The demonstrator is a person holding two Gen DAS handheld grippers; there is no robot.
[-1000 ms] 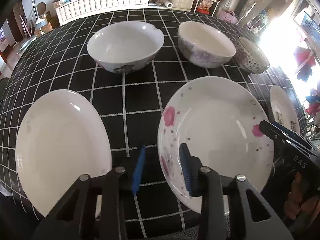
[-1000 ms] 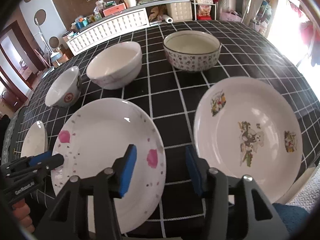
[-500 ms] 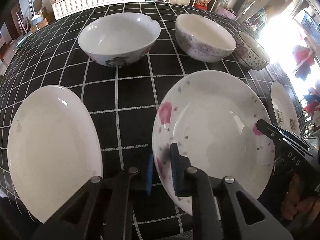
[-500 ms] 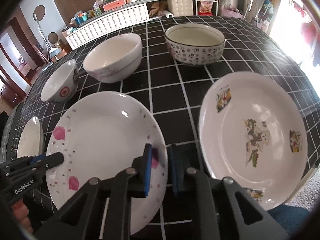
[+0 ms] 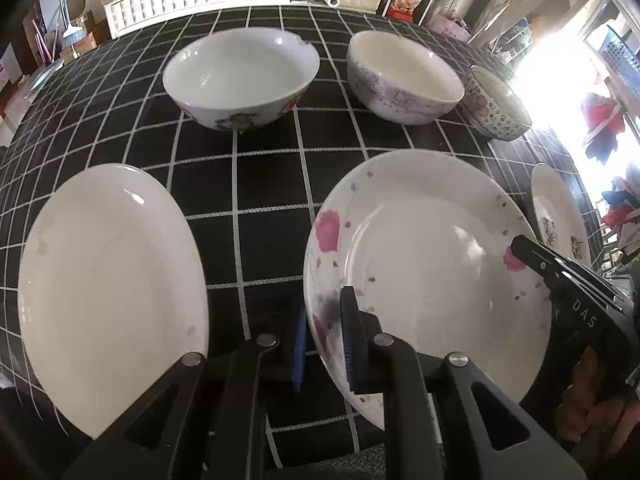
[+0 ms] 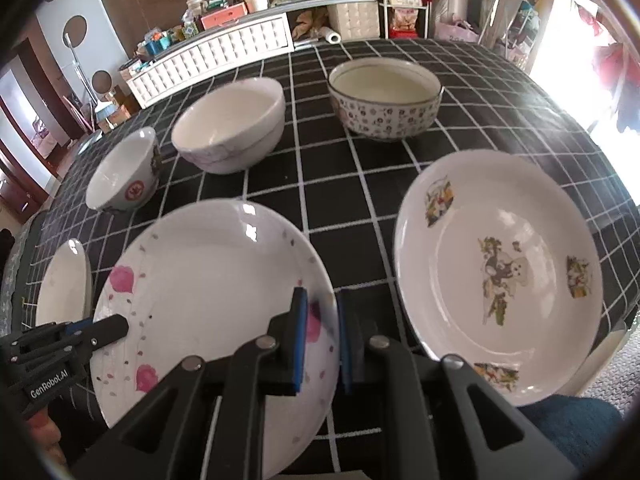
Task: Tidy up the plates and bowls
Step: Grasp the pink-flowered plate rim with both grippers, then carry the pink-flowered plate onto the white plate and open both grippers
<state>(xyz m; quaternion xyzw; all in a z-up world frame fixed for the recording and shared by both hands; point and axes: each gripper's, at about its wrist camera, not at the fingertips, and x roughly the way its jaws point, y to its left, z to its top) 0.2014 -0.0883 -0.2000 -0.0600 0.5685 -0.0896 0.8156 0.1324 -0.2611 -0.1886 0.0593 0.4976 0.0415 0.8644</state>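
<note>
- I am pinching the white, pink-flowered ceramic plate [image 5: 432, 264] with my left gripper [image 5: 324, 340] — blue pads closed on its left rim.
- My right gripper [image 6: 322, 340] is clamping the opposite rim.
- The plate is sitting over the black checked tablecloth [image 5: 264, 184], between the plain white plate [image 5: 108, 284] and the cartoon-printed plate [image 6: 504, 268].

pink-flower plate [image 5: 432, 264] | white, rim clamped both sides | checked table

Both grippers are matte black plastic; left gripper [image 5: 323, 340] and right gripper [image 6: 322, 338] have ribbed blue pads, silver pivot screws; white "GenRobot.AI" and "DAS" lettering.
</note>
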